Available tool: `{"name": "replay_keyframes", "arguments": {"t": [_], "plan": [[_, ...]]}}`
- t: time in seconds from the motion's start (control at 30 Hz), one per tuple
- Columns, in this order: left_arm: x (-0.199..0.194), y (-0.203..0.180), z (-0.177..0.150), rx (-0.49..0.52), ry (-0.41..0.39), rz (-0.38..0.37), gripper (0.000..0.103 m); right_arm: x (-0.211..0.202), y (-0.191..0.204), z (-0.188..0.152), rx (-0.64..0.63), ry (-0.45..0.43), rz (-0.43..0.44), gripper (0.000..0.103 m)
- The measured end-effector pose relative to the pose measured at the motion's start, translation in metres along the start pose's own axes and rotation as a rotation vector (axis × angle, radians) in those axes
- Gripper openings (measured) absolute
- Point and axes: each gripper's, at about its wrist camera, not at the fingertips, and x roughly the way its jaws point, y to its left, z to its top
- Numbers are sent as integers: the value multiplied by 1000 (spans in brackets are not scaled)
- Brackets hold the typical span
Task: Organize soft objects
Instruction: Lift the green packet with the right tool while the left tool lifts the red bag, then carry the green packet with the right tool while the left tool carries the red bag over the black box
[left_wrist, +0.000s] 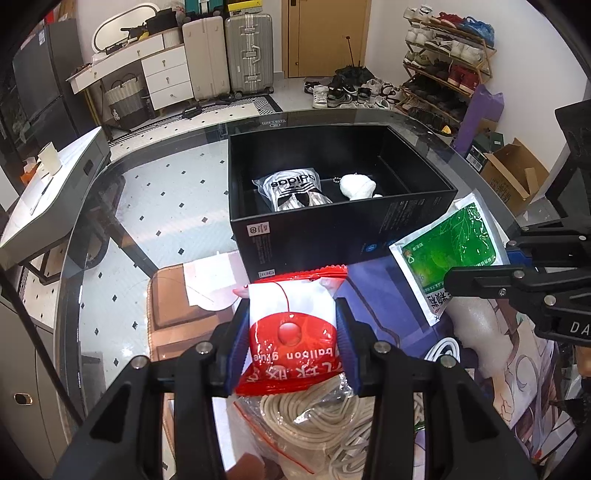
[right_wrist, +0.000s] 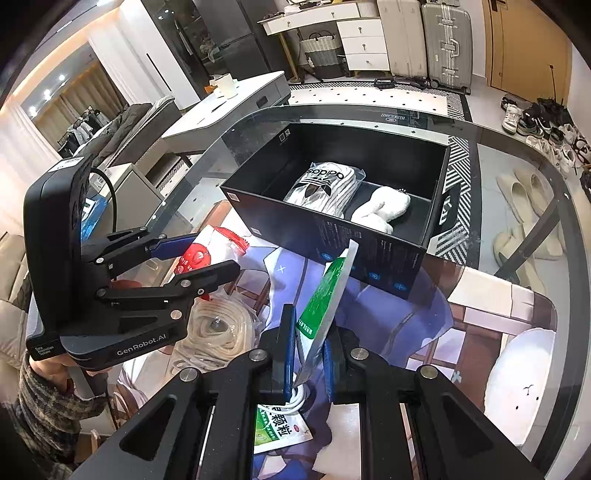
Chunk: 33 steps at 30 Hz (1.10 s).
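A black open box (left_wrist: 332, 229) (right_wrist: 369, 266) stands on the glass table, holding a bagged Adidas garment (left_wrist: 291, 190) (right_wrist: 325, 188) and a white plush (left_wrist: 356, 186) (right_wrist: 384, 208). My left gripper (left_wrist: 293, 332) (right_wrist: 210, 254) is shut on a red and white balloon-glue packet (left_wrist: 293, 321) (right_wrist: 212, 245), held above the table just in front of the box. My right gripper (right_wrist: 308, 354) is shut on a green and white sachet (right_wrist: 325, 295) (left_wrist: 443, 254), held near the box's front right corner.
A bag of coiled white cord (left_wrist: 317, 417) (right_wrist: 218, 332) lies under the left gripper. Another green sachet (right_wrist: 280, 430) and a white cable (right_wrist: 301, 400) lie on the printed cloth (right_wrist: 388, 317). The glass table edge (left_wrist: 92, 206) curves left.
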Motion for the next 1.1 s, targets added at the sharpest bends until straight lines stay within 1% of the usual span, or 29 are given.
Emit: {"name": "replay_keyframes", "arguments": {"t": [0.43, 0.8, 1.1], "plan": [[-22, 0, 11, 9, -47, 14, 42, -22, 6, 10, -22, -44, -1, 13], [-39, 1, 28, 12, -93, 19, 42, -39, 6, 23, -24, -84, -2, 13], [-48, 4, 42, -7, -119, 18, 42, -51, 9, 30, -24, -118, -4, 13]]}}
